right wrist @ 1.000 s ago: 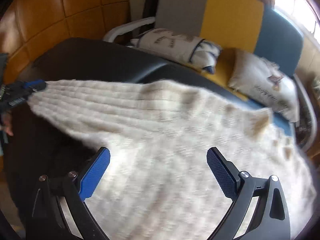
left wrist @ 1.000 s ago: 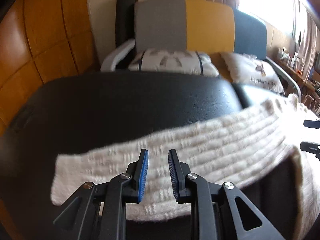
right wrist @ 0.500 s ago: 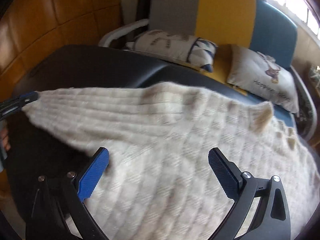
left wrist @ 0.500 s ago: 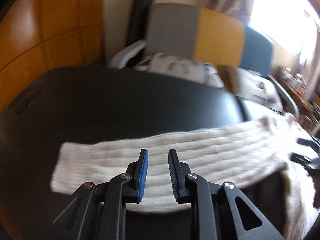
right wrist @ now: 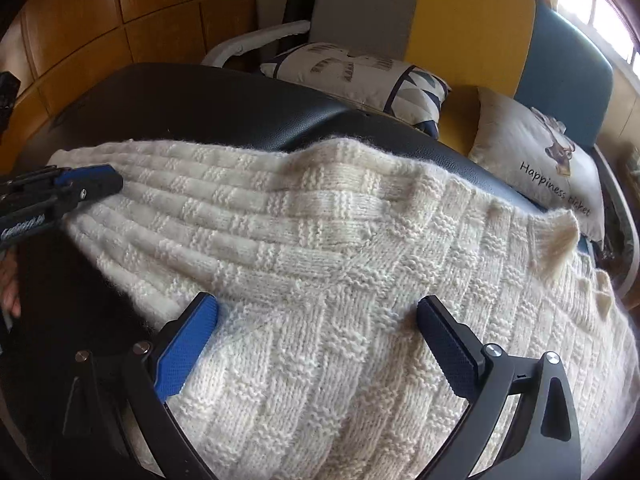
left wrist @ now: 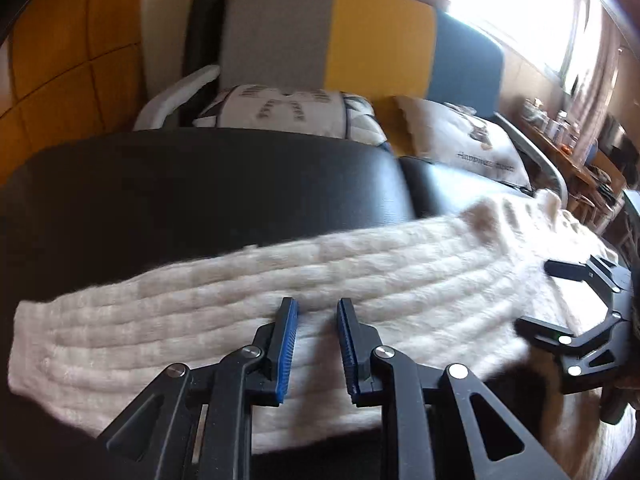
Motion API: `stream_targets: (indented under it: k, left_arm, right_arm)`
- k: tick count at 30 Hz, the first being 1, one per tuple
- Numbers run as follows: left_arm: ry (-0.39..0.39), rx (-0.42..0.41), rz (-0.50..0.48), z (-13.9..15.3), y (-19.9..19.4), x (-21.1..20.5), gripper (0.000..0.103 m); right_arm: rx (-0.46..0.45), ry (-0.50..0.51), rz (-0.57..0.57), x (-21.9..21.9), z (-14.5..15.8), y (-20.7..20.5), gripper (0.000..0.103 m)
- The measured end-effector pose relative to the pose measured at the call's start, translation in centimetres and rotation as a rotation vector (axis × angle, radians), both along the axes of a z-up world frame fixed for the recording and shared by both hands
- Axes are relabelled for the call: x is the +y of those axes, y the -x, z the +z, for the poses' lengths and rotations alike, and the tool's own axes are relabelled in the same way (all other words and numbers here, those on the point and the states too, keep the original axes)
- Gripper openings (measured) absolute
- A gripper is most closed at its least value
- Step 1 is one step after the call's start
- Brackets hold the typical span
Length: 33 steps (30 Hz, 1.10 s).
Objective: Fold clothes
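A cream knit sweater (right wrist: 320, 260) lies spread on a black padded table (right wrist: 200, 108). One sleeve (left wrist: 200, 320) stretches left across the table, its cuff at the far left. My left gripper (left wrist: 316, 308) hovers over the middle of that sleeve, its blue pads a narrow gap apart with nothing pinched between them. In the right wrist view this left gripper (right wrist: 80, 184) sits at the sleeve's left end. My right gripper (right wrist: 316, 304) stands wide open just above the sweater where sleeve meets body. The right gripper (left wrist: 580, 308) also shows at the right edge of the left wrist view.
Behind the table stands a sofa (left wrist: 380, 40) with grey, yellow and blue back panels and two printed pillows (left wrist: 280, 112) (right wrist: 540, 160). A wood-panelled wall (left wrist: 60, 80) is on the left. Bare black table (left wrist: 200, 184) lies beyond the sleeve. A person's fingers (right wrist: 10, 292) show at the left edge.
The left gripper has slid rightward along the sleeve, so the cuff now sits further left in its view and the right gripper looms nearer. The right gripper's jaws stay wide.
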<state>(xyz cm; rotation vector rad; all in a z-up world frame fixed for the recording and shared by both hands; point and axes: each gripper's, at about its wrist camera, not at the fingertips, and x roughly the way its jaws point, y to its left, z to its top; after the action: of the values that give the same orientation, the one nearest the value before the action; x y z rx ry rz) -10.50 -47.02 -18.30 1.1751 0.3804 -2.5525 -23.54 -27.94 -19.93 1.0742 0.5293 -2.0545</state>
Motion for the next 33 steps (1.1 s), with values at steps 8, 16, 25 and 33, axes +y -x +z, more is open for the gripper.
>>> stream_targets:
  k: [8, 16, 25, 33]
  left_arm:
    - [0.089, 0.039, 0.082, 1.7, -3.3, -2.8, 0.022]
    - [0.012, -0.005, 0.242, -0.8, -6.7, -8.8, 0.023]
    - [0.021, 0.061, 0.298, 0.5, -10.0, -8.8, 0.023]
    - [-0.068, 0.044, 0.4, 0.7, -14.6, -12.3, 0.023]
  right_arm:
    - [0.005, 0.068, -0.083, -0.3, 3.0, 3.3, 0.101]
    - [0.02, -0.005, -0.226, -3.1, 0.4, 8.8, 0.103]
    - [0.054, 0.024, -0.228, -2.5, 2.1, 7.4, 0.103]
    - [-0.014, 0.008, -0.259, -1.8, 1.2, 7.3, 0.103]
